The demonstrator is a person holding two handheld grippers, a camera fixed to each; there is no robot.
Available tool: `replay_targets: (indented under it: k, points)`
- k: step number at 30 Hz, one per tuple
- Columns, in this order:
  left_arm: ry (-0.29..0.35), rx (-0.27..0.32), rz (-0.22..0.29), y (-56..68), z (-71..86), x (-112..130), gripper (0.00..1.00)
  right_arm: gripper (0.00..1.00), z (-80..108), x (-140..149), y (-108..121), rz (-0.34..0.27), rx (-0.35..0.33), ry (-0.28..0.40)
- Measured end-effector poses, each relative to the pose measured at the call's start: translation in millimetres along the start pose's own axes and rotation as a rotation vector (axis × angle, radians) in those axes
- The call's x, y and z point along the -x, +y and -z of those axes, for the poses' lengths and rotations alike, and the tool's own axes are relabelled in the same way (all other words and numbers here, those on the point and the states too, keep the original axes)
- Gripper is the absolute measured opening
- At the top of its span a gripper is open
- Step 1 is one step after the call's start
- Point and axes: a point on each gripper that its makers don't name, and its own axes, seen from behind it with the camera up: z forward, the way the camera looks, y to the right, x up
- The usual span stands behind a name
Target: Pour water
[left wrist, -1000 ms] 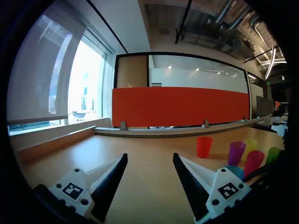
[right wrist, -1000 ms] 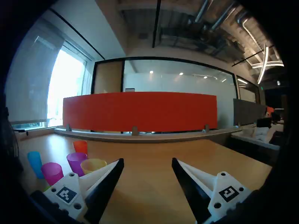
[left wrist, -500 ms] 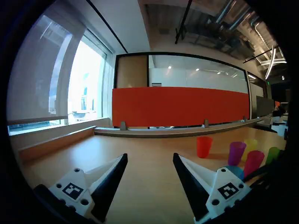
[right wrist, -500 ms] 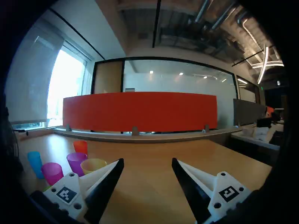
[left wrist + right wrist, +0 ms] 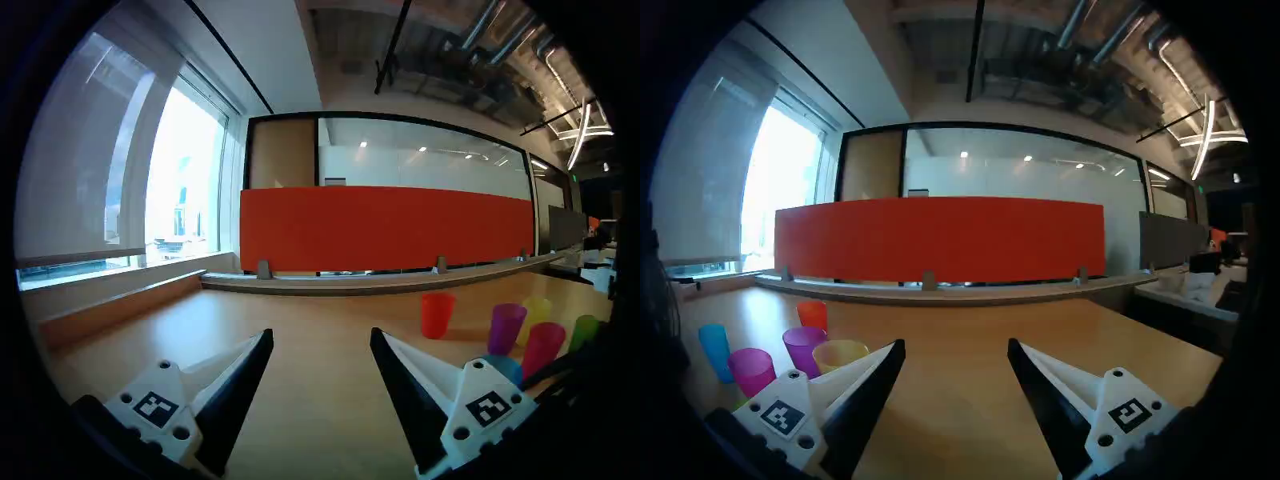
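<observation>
Several coloured plastic cups stand together on a wooden table (image 5: 320, 336). In the left gripper view they sit to the right: an orange cup (image 5: 437, 314), a purple cup (image 5: 506, 328), a yellow cup (image 5: 536, 312), a pink cup (image 5: 543, 349), a green cup (image 5: 584, 331) and a blue cup (image 5: 502, 368) behind the right finger. My left gripper (image 5: 320, 352) is open and holds nothing. In the right gripper view the cups are at the left: orange cup (image 5: 812, 315), purple cup (image 5: 804, 349), yellow cup (image 5: 838, 354), pink cup (image 5: 752, 371), blue cup (image 5: 716, 350). My right gripper (image 5: 956, 356) is open with nothing between its fingers.
A long red divider panel (image 5: 384, 228) runs along the table's far edge, in front of a glass wall. A bright window (image 5: 180, 192) and a wooden ledge (image 5: 112, 308) border the left side. Other desks (image 5: 1192, 292) lie to the right.
</observation>
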Motion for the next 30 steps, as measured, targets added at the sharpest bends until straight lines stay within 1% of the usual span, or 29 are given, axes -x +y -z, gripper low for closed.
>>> replay_targets:
  k: [30]
  points:
    - [-0.002,0.001,0.001,-1.8,0.6,-5.0,0.90,0.99,0.3,0.0,-0.2,0.000,0.000,0.000]
